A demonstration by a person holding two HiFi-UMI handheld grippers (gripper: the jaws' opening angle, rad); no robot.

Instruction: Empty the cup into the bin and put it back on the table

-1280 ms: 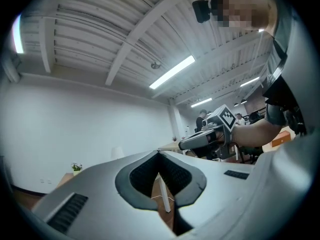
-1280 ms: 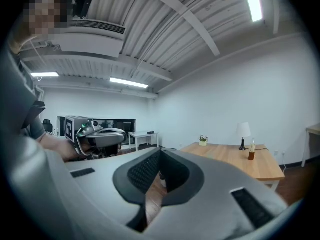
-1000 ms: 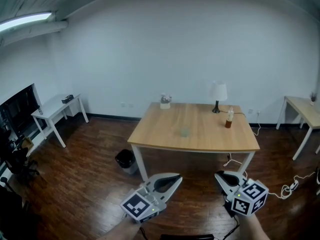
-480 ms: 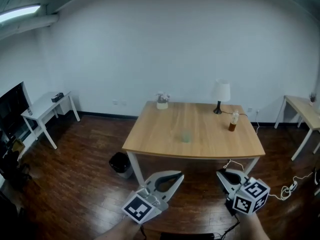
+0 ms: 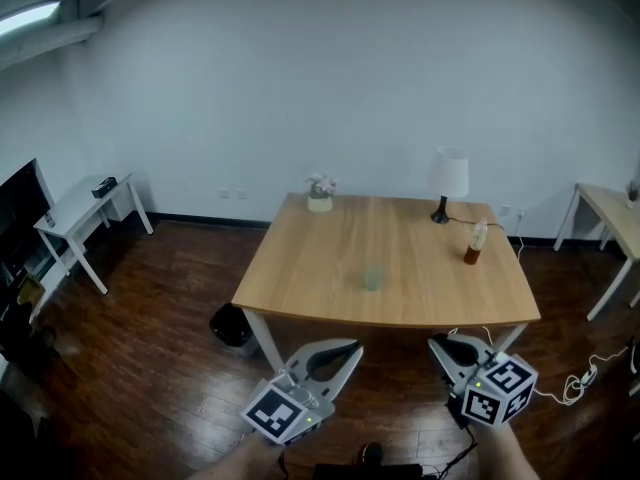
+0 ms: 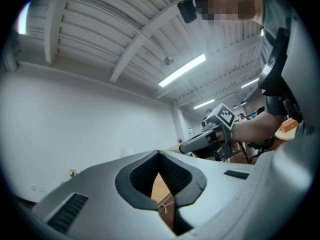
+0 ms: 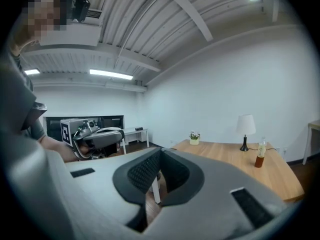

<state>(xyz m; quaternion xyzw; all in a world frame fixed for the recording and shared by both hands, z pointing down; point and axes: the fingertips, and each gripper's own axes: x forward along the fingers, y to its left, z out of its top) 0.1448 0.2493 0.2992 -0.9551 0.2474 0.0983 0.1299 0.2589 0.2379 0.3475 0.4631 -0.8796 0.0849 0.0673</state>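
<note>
A small pale green cup stands upright near the middle of the wooden table. A black bin sits on the floor by the table's front left leg. My left gripper and right gripper hover side by side in front of the table's near edge, well short of the cup. Both are shut, with nothing between the jaws. The left gripper view shows its tips meeting. The right gripper view shows the same for its tips. I cannot make out the cup in either gripper view.
On the table's far side stand a white lamp, a brown bottle and a small flower pot. A white side table stands at left, another table at right. Cables lie on the dark wood floor.
The table has come nearer and looks larger in the head view. Both grippers have moved forward with me and stay shut and empty.
</note>
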